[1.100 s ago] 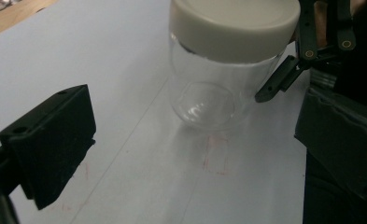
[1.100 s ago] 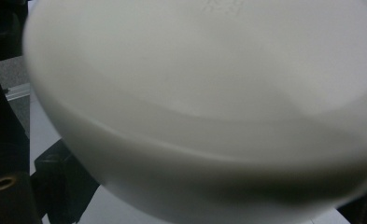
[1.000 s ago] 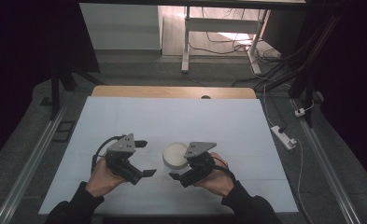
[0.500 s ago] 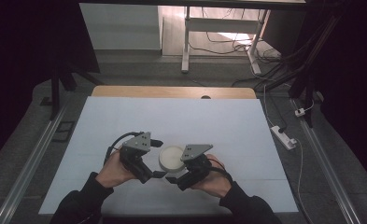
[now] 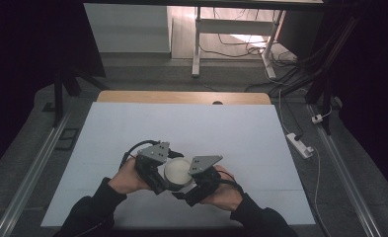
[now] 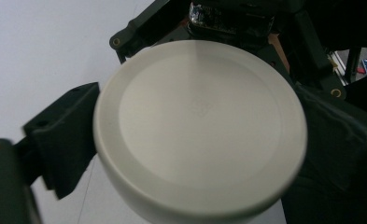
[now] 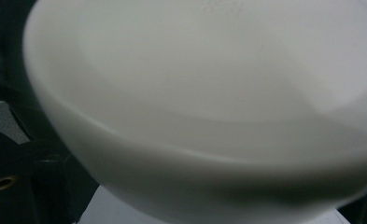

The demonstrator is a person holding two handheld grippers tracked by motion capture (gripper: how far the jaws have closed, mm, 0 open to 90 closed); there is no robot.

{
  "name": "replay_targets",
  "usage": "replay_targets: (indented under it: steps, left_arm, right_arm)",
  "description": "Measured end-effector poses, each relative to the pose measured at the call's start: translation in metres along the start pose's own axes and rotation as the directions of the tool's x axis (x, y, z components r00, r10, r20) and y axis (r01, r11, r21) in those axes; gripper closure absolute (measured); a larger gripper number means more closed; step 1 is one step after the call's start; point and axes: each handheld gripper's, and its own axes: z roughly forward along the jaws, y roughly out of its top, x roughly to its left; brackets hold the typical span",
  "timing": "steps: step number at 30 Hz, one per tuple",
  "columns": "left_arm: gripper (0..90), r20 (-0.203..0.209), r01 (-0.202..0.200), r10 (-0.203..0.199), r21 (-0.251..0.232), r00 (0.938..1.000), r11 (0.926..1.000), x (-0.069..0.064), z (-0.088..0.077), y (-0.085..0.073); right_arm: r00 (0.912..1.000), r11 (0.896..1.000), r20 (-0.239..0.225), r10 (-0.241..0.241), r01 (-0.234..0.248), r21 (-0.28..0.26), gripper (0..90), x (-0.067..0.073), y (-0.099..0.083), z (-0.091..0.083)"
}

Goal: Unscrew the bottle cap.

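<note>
Sitting near the front edge of the white table (image 5: 132, 128), a round white lid (image 6: 200, 126) lies between the left gripper (image 5: 161, 183) and right gripper (image 5: 183, 191), whose jaws each spread around its rim, contact unclear

high view is looking forward and down over the white table (image 5: 191, 126) from the person's side. both gripper views are sitting super close, each staring at the same white round lid (image 6: 200, 126) (image 7: 204, 98) from opposite sides.

Cream-white lid (image 6: 200, 126), black jaws
</note>
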Motion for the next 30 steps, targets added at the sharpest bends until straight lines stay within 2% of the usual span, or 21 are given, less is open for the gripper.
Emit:
replay_targets:
  steps: [3, 8, 12, 14, 16, 18, 21, 24, 25, 26, 27, 28, 30]
  left_arm:
    - [7.6, 0.001, -0.006, 0.006, -0.006, 1.0, 1.0, -0.001, 0.0, -0.001]
    - [7.8, -0.044, 0.027, -0.027, 0.0, 0.9987, 0.9996, -0.004, 0.002, 0.0]
    - [7.9, -0.106, 0.075, -0.074, 0.002, 0.9916, 0.9972, -0.007, 0.004, 0.003]
    - [7.9, -0.136, 0.1, -0.099, 0.001, 0.9857, 0.9949, -0.008, 0.006, 0.004]
    - [7.9, -0.165, 0.126, -0.125, -0.003, 0.9783, 0.992, -0.009, 0.008, 0.005]
    - [7.9, -0.198, 0.155, -0.153, -0.006, 0.9682, 0.9879, -0.011, 0.01, 0.007]
    - [7.9, -0.262, 0.194, -0.189, -0.005, 0.9464, 0.9809, -0.015, 0.014, 0.012]
    - [7.9, -0.311, 0.22, -0.209, 0.0, 0.9269, 0.9754, -0.018, 0.018, 0.016]
    - [7.8, -0.321, 0.227, -0.216, -0.003, 0.9222, 0.9739, -0.019, 0.019, 0.017]
    - [7.8, -0.323, 0.231, -0.221, -0.006, 0.9203, 0.9729, -0.019, 0.019, 0.017]
    - [7.7, -0.319, 0.229, -0.22, -0.008, 0.9219, 0.9733, -0.018, 0.019, 0.017]
    - [7.6, -0.309, 0.227, -0.221, -0.015, 0.9252, 0.9737, -0.017, 0.018, 0.017]
    - [5.7, -0.251, 0.237, -0.238, -0.034, 0.9383, 0.971, -0.013, 0.015, 0.016]
  right_arm:
    - [1.0, 1.0, -0.001, -0.002, 0.002, 0.0, 6.8, 0.0, 0.0, 0.0]
    - [0.9999, 1.0, 0.012, 0.009, -0.009, 0.006, 6.8, 0.0, 0.0, 0.001]
    - [0.9989, 1.0, 0.038, 0.027, -0.028, 0.008, 6.8, -0.002, 0.0, 0.0]
    - [0.998, 0.999, 0.052, 0.037, -0.038, 0.008, 6.8, -0.003, 0.0, 0.0]
    - [0.9966, 0.999, 0.066, 0.048, -0.049, 0.007, 6.8, -0.004, -0.001, 0.0]
    - [0.9955, 0.998, 0.078, 0.054, -0.054, 0.007, 6.8, -0.005, -0.001, 0.0]
    - [0.9923, 0.997, 0.102, 0.07, -0.071, 0.007, 6.8, -0.007, -0.001, 0.0]
    - [0.989, 0.996, 0.121, 0.086, -0.087, 0.007, 6.8, -0.008, -0.001, 0.0]
    - [0.9882, 0.996, 0.124, 0.09, -0.091, 0.006, 6.8, -0.009, -0.002, -0.001]
    - [0.9878, 0.996, 0.127, 0.09, -0.091, 0.006, 6.8, -0.009, -0.002, -0.001]
    - [0.9876, 0.996, 0.127, 0.092, -0.093, 0.005, 6.8, -0.01, -0.002, -0.001]
    - [0.9875, 0.995, 0.126, 0.094, -0.095, 0.002, 6.8, -0.01, -0.002, -0.002]
    - [0.9885, 0.996, 0.121, 0.091, -0.091, -0.005, 6.8, -0.01, -0.002, -0.003]
